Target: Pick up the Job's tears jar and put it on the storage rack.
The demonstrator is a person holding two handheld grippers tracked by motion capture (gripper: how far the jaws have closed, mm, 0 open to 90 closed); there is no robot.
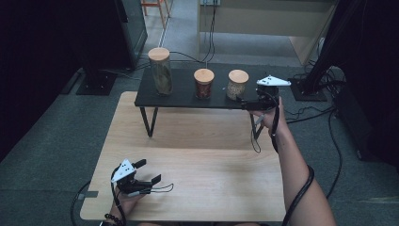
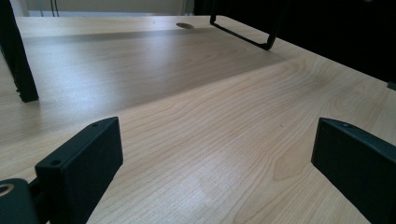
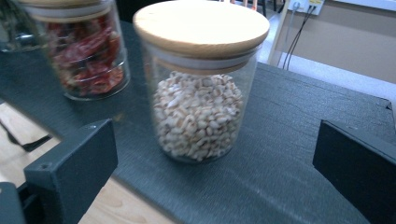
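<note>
Standing just ahead of the wide-open right gripper (image 3: 215, 177), the grain jar (image 3: 198, 93) is untouched.

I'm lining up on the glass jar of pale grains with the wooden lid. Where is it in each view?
High view: the glass jar of pale grains with a wooden lid is rightmost on the black raised shelf, beside the right gripper.
Left gripper view: not in it.
Right gripper view: centre, ahead of the open fingers.
Shared landmark: the glass jar of red chillies beside it.
</note>
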